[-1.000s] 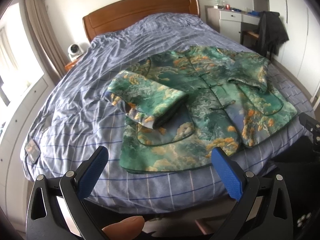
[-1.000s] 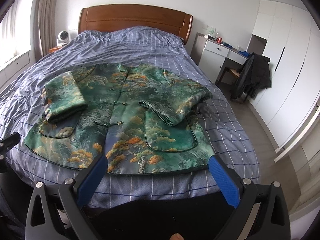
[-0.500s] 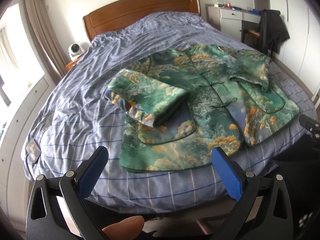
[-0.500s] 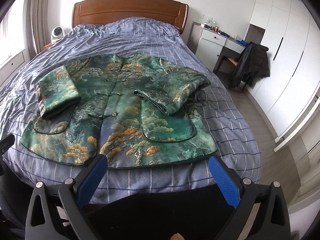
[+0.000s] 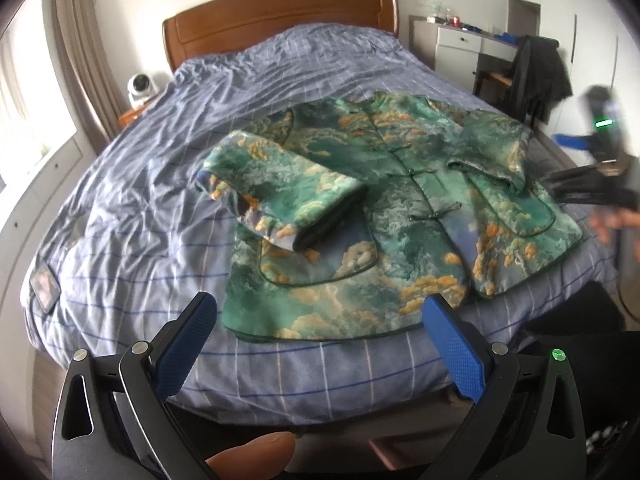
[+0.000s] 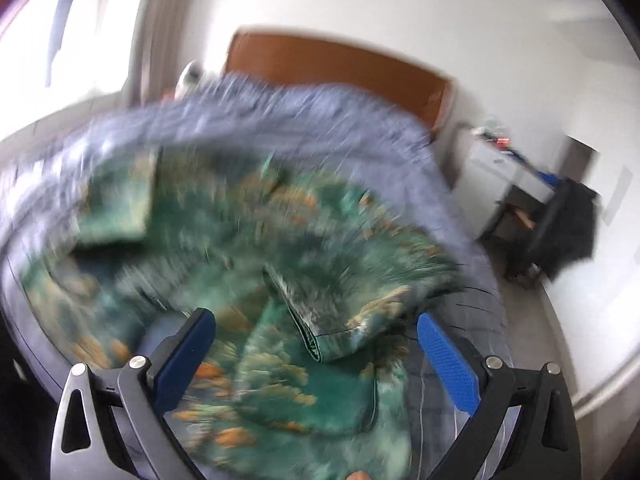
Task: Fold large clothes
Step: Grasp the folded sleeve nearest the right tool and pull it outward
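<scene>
Green brocade jacket with orange cloud-and-tree print and knot buttons (image 5: pixel 404 216) lies front-up, flat on the bed with the blue-grey checked cover (image 5: pixel 168 184), collar toward the brown wooden headboard (image 5: pixel 280 12) at 12 o'clock, hem toward the camera at 6. Both sleeves folded in over the chest: one sleeve (image 5: pixel 280 196) at 9 o'clock of the button line, the other sleeve (image 5: pixel 492 152) at 2 o'clock. Left gripper (image 5: pixel 320 344) hangs off the near bed edge, blue-padded jaws spread wide, holding nothing, apart from the hem. Thumb tip (image 5: pixel 252 454) at 6 o'clock, frame bottom. Right gripper (image 6: pixel 316 356) over the jacket's right side, view heavily motion-blurred; jaws wide apart, empty, folded sleeve cuff showing between them, contact cannot tell. In the left view it shows as a blurred dark shape with a green light at 3 o'clock. White round fan (image 5: pixel 140 86) at 10 o'clock beside the bed; white dresser (image 5: pixel 460 48) and dark garment on a chair (image 5: pixel 540 76) at 1–2 o'clock.
</scene>
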Demonstrator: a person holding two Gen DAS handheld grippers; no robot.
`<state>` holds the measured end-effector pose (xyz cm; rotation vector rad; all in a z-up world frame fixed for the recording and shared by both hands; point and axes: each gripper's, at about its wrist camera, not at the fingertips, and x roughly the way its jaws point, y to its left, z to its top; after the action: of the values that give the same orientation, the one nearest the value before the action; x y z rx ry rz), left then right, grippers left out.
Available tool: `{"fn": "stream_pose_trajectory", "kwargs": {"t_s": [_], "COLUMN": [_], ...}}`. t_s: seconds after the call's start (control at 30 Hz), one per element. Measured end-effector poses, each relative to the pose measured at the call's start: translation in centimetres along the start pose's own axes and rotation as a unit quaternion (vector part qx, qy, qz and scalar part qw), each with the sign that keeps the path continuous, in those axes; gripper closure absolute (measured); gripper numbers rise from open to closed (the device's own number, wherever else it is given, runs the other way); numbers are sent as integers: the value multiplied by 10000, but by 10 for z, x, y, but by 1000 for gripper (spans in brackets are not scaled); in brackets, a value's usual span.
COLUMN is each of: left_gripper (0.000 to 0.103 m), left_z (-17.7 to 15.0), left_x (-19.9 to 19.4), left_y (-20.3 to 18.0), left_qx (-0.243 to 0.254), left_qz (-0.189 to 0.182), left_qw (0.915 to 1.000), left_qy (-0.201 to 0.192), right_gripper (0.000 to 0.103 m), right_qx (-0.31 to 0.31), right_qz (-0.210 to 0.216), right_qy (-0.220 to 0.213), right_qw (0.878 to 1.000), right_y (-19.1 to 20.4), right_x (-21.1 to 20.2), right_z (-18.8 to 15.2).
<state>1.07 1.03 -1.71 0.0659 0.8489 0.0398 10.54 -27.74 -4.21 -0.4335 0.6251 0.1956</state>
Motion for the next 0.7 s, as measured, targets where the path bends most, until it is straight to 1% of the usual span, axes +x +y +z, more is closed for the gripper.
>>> {"fn": "stream_pose_trajectory", "kwargs": {"t_s": [0.07,0.13,0.2,0.23,0.27,0.3,0.33,0.37,0.4,0.43,0.47,0.57,0.63,0.7], "left_gripper": [0,0,0,0,0,0,0,0,1,1,1,1,1,1], "left_z": [-2,-4,-6,-7,-7,-8,-8,-8,-8,-7,-6,-3,0,2], "left_x": [0,-1,-2,-2,-2,-1,1,4,7,11,13,14,14,15], "left_y": [2,7,12,14,17,19,22,24,26,27,27,22,18,17], "left_qx": [-18,-40,-75,-98,-122,-152,-203,-242,-286,-334,-345,-255,-166,-114], "left_qz": [86,207,308,362,395,417,434,427,403,354,325,338,395,379], "left_qw": [10000,9998,9995,9992,9991,9989,9987,9986,9984,9983,9983,9988,9989,9991], "left_qy": [39,74,86,97,107,123,170,215,266,328,344,251,172,148], "right_gripper": [1,2,2,2,11,40,57,83,88,89,91,91,91,91], "right_qx": [-359,-574,-580,-474,-256,65,389,579,771,920,1053,1723,2046,2182], "right_qz": [231,309,270,276,347,433,478,477,321,161,103,-209,-541,-1052], "right_qy": [337,780,1112,1189,1250,1295,1323,1304,1218,1040,896,336,44,-145], "right_qw": [9985,9948,9917,9914,9912,9906,9893,9886,9890,9902,9903,9842,9773,9701], "right_y": [2,3,0,-3,-9,-18,-29,-33,-42,-53,-62,-108,-142,-174], "right_x": [51,99,132,141,149,153,151,148,139,125,114,63,32,8], "right_z": [0,-3,-10,-14,-16,-17,-16,-16,-14,-11,-10,-6,-7,-14]}}
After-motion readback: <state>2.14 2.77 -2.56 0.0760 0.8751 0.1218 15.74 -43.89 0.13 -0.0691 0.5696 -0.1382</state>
